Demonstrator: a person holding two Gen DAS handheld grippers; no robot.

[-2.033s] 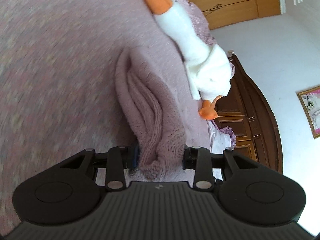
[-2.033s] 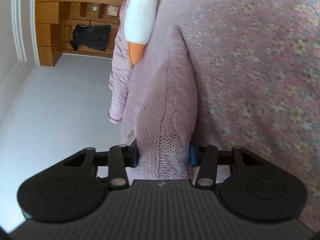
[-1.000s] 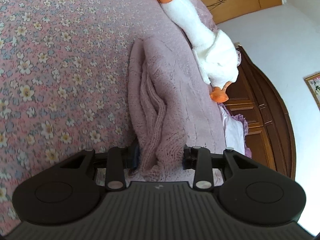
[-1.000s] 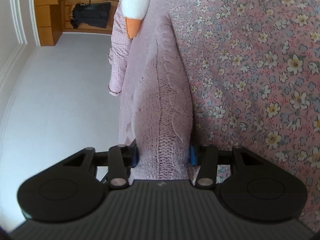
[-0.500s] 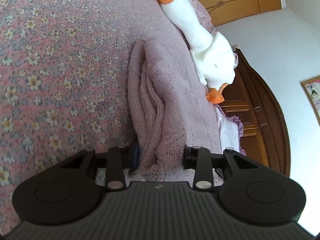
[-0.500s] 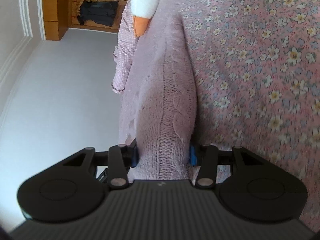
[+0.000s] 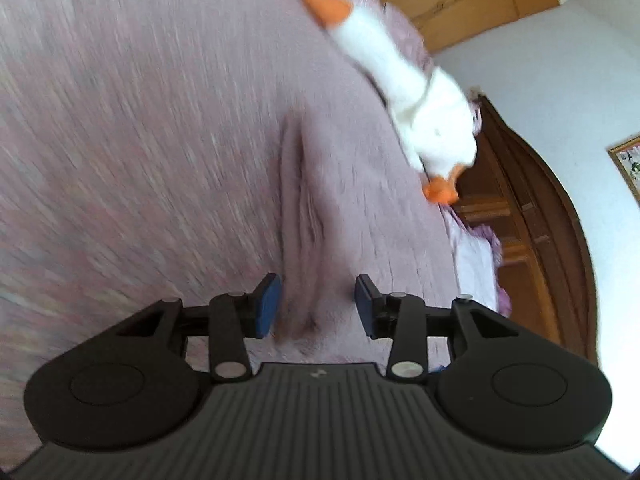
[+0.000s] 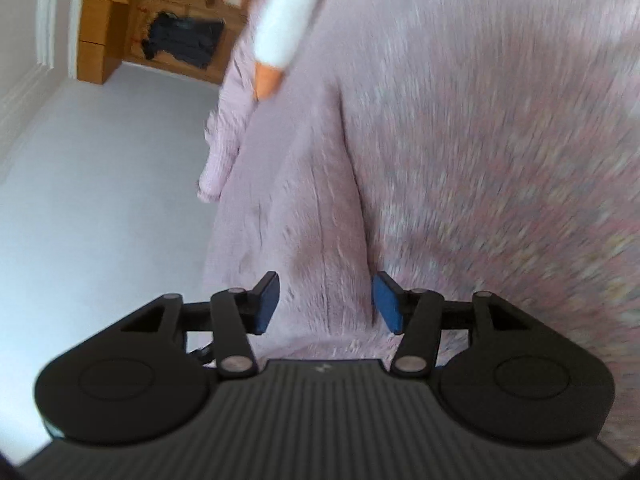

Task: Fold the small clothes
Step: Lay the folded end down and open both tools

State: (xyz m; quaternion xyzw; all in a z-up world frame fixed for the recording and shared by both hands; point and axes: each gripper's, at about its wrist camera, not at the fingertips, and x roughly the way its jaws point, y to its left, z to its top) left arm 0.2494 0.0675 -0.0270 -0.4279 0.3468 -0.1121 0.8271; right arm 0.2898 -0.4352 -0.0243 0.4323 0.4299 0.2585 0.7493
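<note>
Both the left gripper (image 7: 316,304) and right gripper (image 8: 326,302) have released the knit sweater (image 7: 320,216), jaws spread wide.

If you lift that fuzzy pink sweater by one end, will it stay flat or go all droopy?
Probably droopy. The pink knit sweater already bunches into soft ridges between the left tongs, so it looks floppy, not stiff. It likely won't slip easily: the knit looks fuzzy where it runs between the right tongs. It won't roll, since it lies slumped on the bedspread.
</note>
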